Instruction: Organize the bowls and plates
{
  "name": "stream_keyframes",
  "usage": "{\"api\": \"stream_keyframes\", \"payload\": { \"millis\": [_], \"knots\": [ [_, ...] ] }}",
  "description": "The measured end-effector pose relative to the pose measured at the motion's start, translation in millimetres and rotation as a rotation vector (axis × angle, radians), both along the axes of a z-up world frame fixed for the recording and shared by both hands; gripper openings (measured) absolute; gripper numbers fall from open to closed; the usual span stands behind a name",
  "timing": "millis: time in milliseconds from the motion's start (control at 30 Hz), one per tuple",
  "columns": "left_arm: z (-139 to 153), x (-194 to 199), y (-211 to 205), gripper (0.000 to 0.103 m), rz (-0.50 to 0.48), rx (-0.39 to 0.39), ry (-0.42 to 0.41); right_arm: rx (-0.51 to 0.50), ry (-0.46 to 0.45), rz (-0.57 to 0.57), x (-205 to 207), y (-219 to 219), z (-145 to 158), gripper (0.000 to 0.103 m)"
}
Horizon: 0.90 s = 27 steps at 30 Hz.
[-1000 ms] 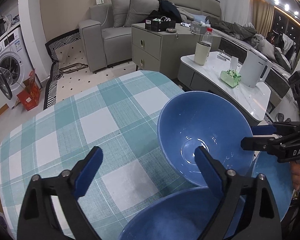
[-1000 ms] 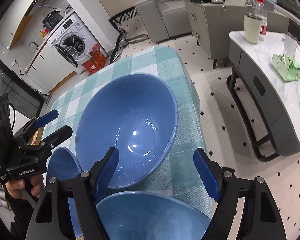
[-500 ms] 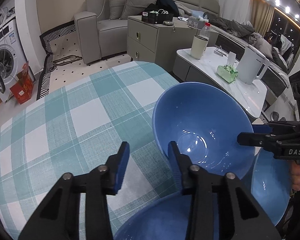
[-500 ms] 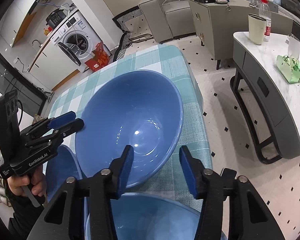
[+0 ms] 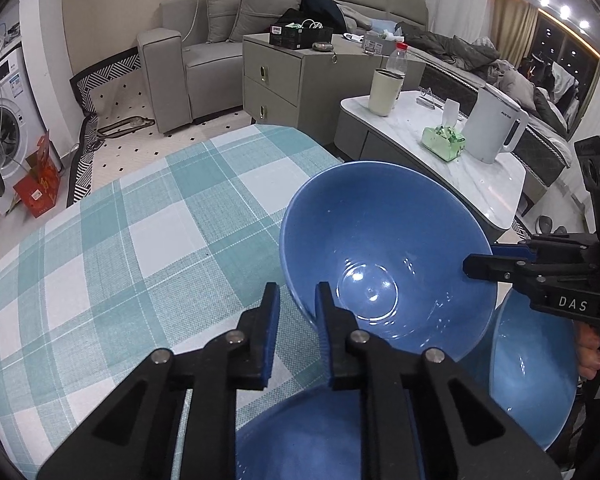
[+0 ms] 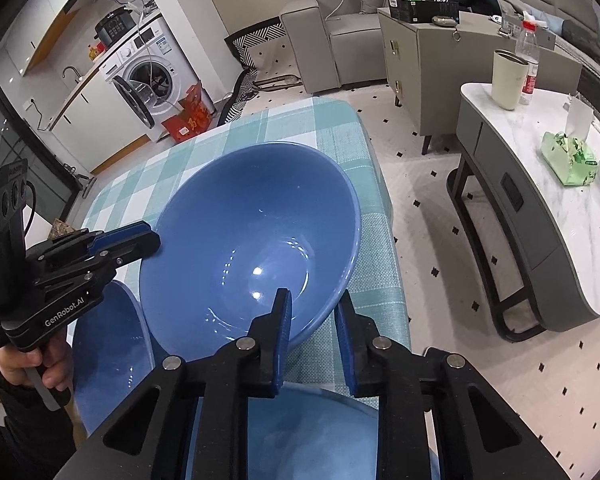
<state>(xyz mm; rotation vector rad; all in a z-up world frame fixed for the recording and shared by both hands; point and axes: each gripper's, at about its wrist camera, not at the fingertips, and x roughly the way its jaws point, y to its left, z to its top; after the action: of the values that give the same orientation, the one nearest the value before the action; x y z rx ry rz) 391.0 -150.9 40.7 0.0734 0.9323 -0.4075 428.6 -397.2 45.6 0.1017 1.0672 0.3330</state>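
On the desk (image 5: 112, 240) with the green and white checked cloth sits a big blue bowl (image 5: 384, 256). It is near the far right corner of the desk, and it looks tipped a little.

The left gripper (image 5: 297, 304) has its jaws around the near left edge of the big blue bowl. One blue finger is inside the bowl and the other is outside it. The jaws are nearly closed, with the rim between them, so they seem to pinch it.

The right gripper (image 6: 312, 312) does the same on the other side. One finger is inside the bowl and one is outside, over the cloth. Its jaws are almost closed too, with the rim in the small gap. In the left wrist view, the right gripper reaches in from the right and its tips meet the bowl's rim.

Two more blue bowls are close by. The near bowl (image 5: 300, 436) is low in the picture, under the gripper. The side bowl (image 5: 536, 376) is just beside the big one, partly hidden by it.

Off the desk there is a white marble table (image 5: 440, 156) with a white kettle (image 5: 496, 128) and a green tissue pack (image 5: 444, 142). A washing machine (image 6: 148, 80) stands far back.
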Motion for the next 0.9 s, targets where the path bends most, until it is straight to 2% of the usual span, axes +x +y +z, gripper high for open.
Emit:
{"api": "stream_keyframes", "payload": {
  "millis": [233, 367, 467, 733, 900],
  "knots": [
    [4, -4, -6, 0.014, -0.016, 0.010, -0.019, -0.027, -0.028, -0.002, -2, 4, 6, 0.021],
    [0, 0, 1, 0.014, 0.015, 0.010, -0.001, -0.028, -0.018, -0.008, -3, 3, 3, 0.021],
    [-1, 3, 4, 0.015, 0.016, -0.012, 0.017, -0.024, -0.015, -0.006, -4, 2, 3, 0.021],
    [-9, 10, -5, 0.017, 0.012, -0.004, 0.061, -0.021, -0.010, -0.008, -2, 1, 3, 0.021],
    [-10, 9, -9, 0.016, 0.007, -0.003, 0.053, -0.023, -0.008, -0.009, -1, 1, 2, 0.021]
  ]
}}
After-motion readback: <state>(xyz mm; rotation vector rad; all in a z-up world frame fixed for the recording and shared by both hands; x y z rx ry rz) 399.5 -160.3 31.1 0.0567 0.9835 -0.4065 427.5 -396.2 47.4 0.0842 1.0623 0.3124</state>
